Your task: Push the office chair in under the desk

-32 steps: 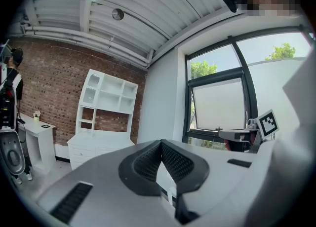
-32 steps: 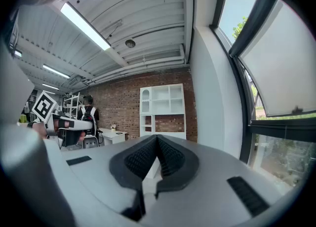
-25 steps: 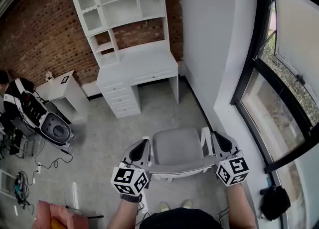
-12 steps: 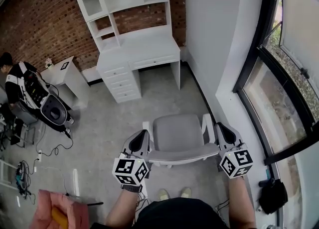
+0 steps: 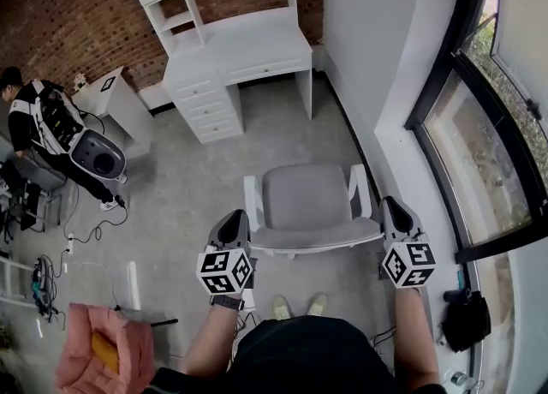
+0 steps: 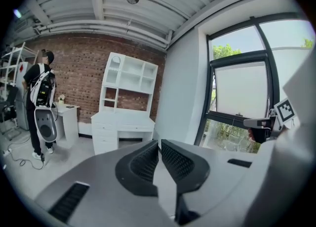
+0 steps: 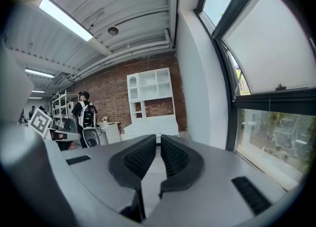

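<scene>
Drifted outward, closed empty left gripper (image 5: 232, 219) and right gripper (image 5: 393, 205) flank office chair (image 5: 306, 199)

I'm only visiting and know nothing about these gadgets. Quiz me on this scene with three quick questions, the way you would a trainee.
1. True or false: the office chair already sits under the desk.
2. What is between the jaws of the left gripper? A) a chair arm B) nothing, they are shut C) a cable
3. Fill in: the desk stands against a ___ wall.
Key: 1 false, floor lies between them; 2 B; 3 brick.
</scene>
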Action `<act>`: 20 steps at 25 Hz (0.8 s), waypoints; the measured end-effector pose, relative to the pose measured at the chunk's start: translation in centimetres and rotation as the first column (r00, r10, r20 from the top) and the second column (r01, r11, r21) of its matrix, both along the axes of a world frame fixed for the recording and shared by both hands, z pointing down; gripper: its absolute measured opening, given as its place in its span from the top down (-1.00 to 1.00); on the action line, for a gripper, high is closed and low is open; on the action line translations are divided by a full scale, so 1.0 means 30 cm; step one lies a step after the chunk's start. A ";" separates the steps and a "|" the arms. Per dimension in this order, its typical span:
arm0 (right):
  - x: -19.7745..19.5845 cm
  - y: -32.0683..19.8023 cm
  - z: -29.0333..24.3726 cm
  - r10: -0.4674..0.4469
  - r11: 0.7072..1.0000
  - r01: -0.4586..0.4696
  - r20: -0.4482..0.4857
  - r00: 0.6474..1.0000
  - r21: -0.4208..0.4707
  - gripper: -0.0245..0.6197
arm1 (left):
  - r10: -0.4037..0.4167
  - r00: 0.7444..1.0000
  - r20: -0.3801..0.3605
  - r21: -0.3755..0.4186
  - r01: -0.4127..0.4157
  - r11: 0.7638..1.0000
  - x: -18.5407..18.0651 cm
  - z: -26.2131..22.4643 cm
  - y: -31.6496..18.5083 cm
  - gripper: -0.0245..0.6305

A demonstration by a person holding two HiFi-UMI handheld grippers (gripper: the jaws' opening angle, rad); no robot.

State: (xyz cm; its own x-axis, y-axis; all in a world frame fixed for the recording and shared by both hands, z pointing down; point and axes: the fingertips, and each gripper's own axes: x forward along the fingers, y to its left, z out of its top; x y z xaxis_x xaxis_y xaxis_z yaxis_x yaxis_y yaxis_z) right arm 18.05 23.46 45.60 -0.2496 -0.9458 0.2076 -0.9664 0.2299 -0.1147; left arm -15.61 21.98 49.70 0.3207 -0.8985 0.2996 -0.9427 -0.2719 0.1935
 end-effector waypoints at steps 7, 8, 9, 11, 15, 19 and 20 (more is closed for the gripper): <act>0.128 0.016 0.214 0.079 0.985 -0.071 0.051 0.996 -0.155 0.81 | -0.190 0.979 -0.080 -0.243 0.166 0.956 -0.094 0.283 0.056 0.90; 0.148 0.021 0.253 0.092 0.980 -0.078 0.069 0.993 -0.182 0.74 | -0.221 0.971 -0.094 -0.281 0.187 0.941 -0.103 0.326 0.070 0.90; 0.168 0.026 0.293 0.105 0.974 -0.085 0.087 0.991 -0.211 0.71 | -0.254 0.961 -0.108 -0.318 0.208 0.925 -0.110 0.365 0.083 0.90; 0.203 0.035 0.377 0.131 0.958 -0.096 0.115 0.985 -0.269 0.66 | -0.321 0.937 -0.141 -0.377 0.249 0.892 -0.122 0.432 0.107 0.90; 0.275 0.050 0.529 0.208 0.918 -0.126 0.186 0.960 -0.375 0.47 | -0.442 0.861 -0.250 -0.481 0.286 0.829 -0.113 0.538 0.143 0.59; 0.320 0.059 0.646 0.318 0.871 -0.160 0.285 0.904 -0.465 0.30 | -0.549 0.761 -0.345 -0.581 0.285 0.762 -0.107 0.629 0.174 0.33; 0.321 0.061 0.669 0.340 0.860 -0.162 0.306 0.889 -0.484 0.26 | -0.569 0.740 -0.360 -0.598 0.285 0.749 -0.111 0.645 0.177 0.30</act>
